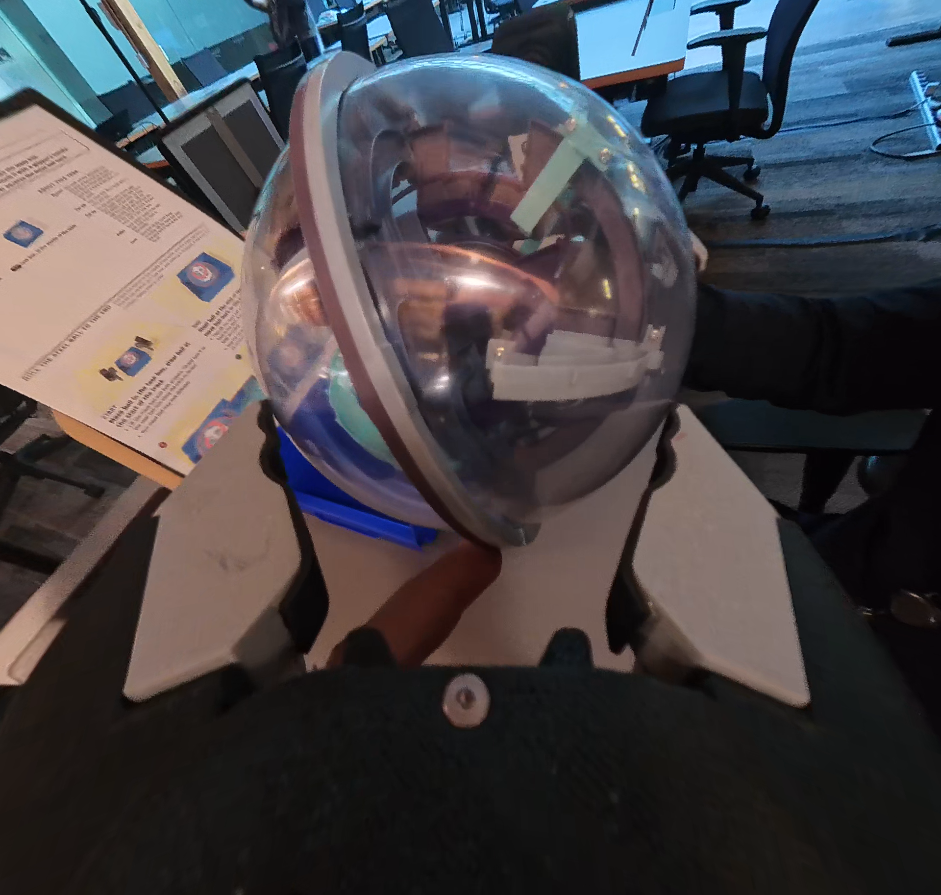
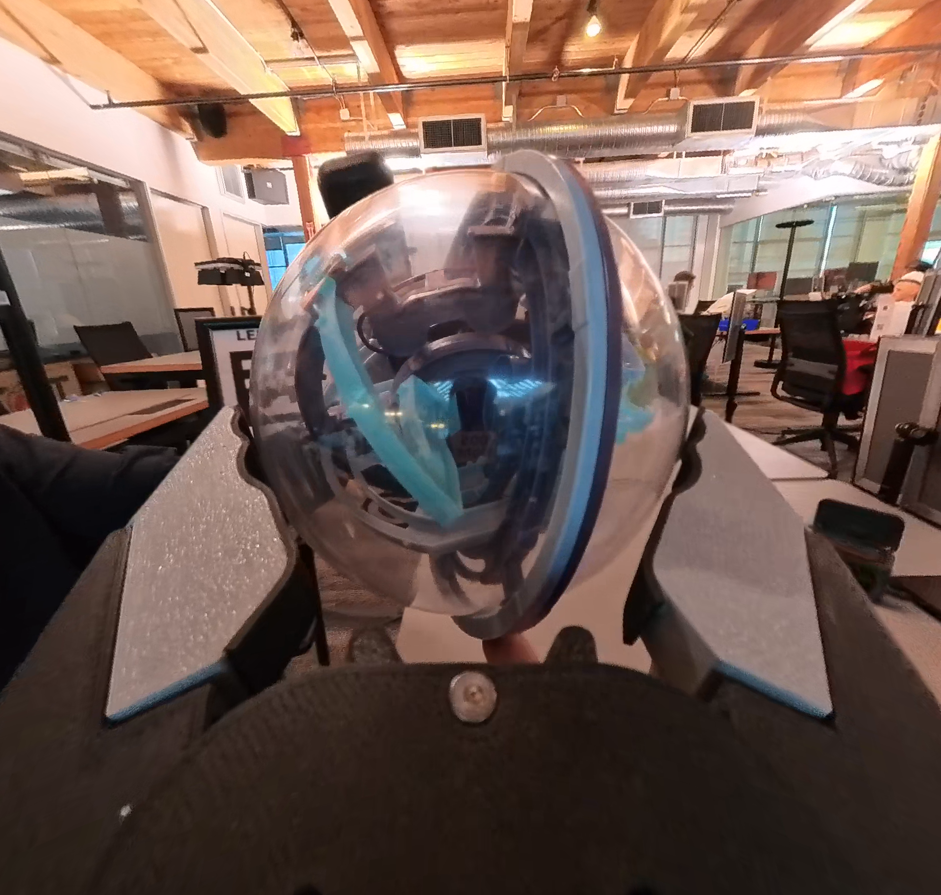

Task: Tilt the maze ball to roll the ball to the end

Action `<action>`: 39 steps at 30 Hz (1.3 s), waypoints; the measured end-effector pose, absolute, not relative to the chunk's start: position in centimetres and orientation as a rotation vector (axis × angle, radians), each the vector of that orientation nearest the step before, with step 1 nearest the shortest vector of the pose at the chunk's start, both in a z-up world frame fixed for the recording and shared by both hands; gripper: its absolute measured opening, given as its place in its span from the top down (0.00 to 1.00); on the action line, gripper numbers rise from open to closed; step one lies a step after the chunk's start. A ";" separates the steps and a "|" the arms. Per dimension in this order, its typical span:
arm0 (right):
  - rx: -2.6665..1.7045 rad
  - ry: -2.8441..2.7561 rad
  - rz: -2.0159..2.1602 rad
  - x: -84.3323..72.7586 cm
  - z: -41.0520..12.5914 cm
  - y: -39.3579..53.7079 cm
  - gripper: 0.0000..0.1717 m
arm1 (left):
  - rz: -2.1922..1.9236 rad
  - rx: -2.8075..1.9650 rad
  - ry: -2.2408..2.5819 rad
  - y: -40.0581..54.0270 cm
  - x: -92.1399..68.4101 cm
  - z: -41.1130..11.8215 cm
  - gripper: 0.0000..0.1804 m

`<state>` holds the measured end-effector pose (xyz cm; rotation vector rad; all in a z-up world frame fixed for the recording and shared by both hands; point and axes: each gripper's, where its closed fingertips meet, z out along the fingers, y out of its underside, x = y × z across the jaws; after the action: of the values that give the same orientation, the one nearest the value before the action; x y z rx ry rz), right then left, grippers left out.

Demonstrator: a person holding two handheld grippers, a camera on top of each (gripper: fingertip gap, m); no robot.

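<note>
The maze ball [image 1: 473,290] is a clear sphere with a grey equator ring and grey, teal and purple tracks inside. It is lifted and tilted, with the ring running diagonally. My left gripper [image 1: 468,437] is shut on its lower part, one pad on each side. In the right wrist view the maze ball [image 2: 468,392] fills the middle, and my right gripper [image 2: 468,437] is shut on it from the other side, both pads against the shell. A fingertip [image 2: 509,646] touches the ball's underside. I cannot make out the small ball inside.
A blue box [image 1: 356,509] sits on the table just under the sphere. A printed instruction sheet [image 1: 102,285] stands at the left. Office chairs [image 1: 713,106] and desks stand behind. A dark sleeve [image 1: 814,341] reaches in from the right. A dark flat object [image 2: 855,524] lies on the table at right.
</note>
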<state>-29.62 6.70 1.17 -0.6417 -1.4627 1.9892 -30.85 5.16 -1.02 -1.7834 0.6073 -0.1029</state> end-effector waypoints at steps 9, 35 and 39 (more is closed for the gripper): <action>-0.858 -1.459 2.078 -29.6 -4.1 6.6 0.09 | -0.289 -1.794 0.471 5.0 -30.2 -6.4 0.20; -1.350 -1.542 2.155 -28.5 -18.2 4.5 0.09 | -0.635 -1.824 0.187 2.7 -28.2 -20.0 0.19; -1.379 -1.554 2.155 -28.7 -19.0 4.5 0.09 | -0.652 -1.822 0.172 2.7 -28.4 -20.7 0.19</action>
<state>-28.71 4.46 -18.98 -1.3788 -1.5539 2.1547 -28.43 2.68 -20.68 -1.8223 0.1718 -0.6523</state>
